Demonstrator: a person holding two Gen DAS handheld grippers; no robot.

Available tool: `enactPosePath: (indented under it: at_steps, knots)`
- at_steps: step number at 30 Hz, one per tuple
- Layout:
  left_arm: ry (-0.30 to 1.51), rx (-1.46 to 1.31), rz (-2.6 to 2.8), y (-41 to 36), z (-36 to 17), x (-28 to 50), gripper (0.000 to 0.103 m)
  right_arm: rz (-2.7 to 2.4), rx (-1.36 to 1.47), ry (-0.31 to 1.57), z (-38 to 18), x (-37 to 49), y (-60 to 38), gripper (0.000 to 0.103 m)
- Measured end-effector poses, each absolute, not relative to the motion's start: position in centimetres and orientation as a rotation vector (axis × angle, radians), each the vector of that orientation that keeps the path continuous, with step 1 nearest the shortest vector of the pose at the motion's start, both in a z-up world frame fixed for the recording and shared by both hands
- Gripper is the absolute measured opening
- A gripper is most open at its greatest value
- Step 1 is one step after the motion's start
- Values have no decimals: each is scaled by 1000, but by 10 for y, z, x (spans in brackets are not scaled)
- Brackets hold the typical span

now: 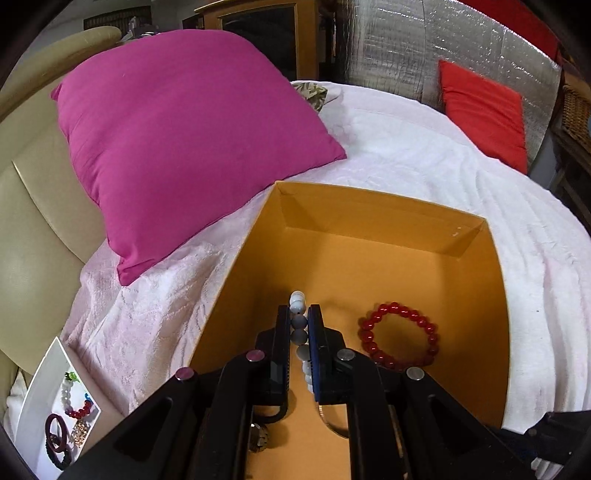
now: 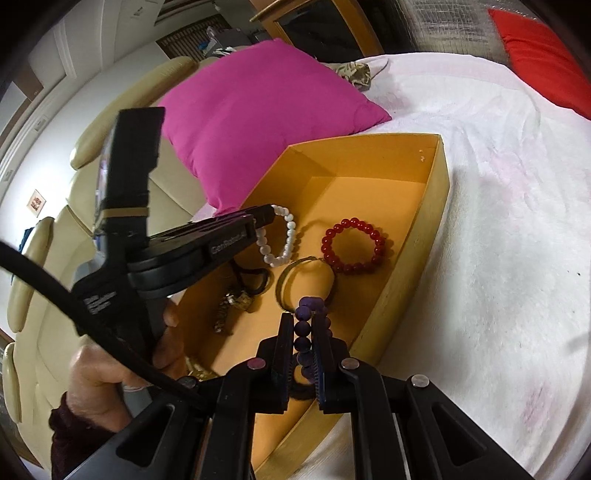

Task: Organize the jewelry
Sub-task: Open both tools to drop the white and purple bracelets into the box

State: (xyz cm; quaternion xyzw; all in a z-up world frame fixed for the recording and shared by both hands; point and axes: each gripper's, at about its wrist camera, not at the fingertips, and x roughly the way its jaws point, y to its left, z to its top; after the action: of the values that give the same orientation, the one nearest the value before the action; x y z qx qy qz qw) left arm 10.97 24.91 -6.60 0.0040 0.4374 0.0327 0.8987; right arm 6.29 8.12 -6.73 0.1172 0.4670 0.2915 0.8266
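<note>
White fleece blanket (image 1: 424,162) covers a bed, rumpled and faintly pink in patches, and on it sits an open orange box (image 1: 369,218), its floor and walls plain card. A magenta cushion (image 1: 184,140) leans against a cream padded headboard (image 1: 37,229) just beyond the box's far left corner. A red cushion (image 1: 484,110) lies well apart at the bed's far side, against a silvery quilted sheet (image 1: 424,48) hung behind it. A wooden cabinet (image 1: 266,29) with a dark glass door stands past the bed, and the right wrist view shows white walls with a small framed picture (image 2: 36,202).

The left gripper (image 1: 299,317) is over the box, fingers pinching a white bead bracelet (image 1: 298,306) that hangs between them above the box floor. The right gripper (image 2: 304,325) is over the box's near side, its fingers pinching a purple bead bracelet (image 2: 306,314). A hand (image 2: 110,365) in a dark sleeve holds the left gripper's handle.

In the box, a red bead bracelet (image 1: 399,336) lies flat on the floor towards the right wall. Just beside it is a thin metal bangle (image 2: 306,280), and further left a dark cord and a small metallic piece, too tangled to tell apart. A white tray (image 1: 48,398) with more jewelry sits at the bed's left edge, apart from the box.
</note>
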Motion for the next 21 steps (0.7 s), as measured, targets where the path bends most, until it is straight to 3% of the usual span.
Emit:
enactPosePath:
  at_steps: [3, 5, 7, 8, 14, 21]
  knots:
    - [924, 12, 77, 251, -69, 113, 15, 600, 220, 971, -68, 68, 85, 11]
    - [929, 16, 93, 253, -70, 113, 38, 577, 213, 959, -66, 71, 84, 11]
    - [920, 20, 105, 255, -67, 111, 55, 560, 220, 957, -63, 74, 80, 12]
    - [906, 25, 112, 255, -64, 109, 58, 547, 229, 957, -62, 75, 76, 21]
    - [838, 77, 165, 251, -44, 86, 66, 551, 305, 896, -46, 57, 49, 49]
    - [740, 67, 241, 245, -13, 23, 77, 571, 290, 845, -18, 14, 29, 49]
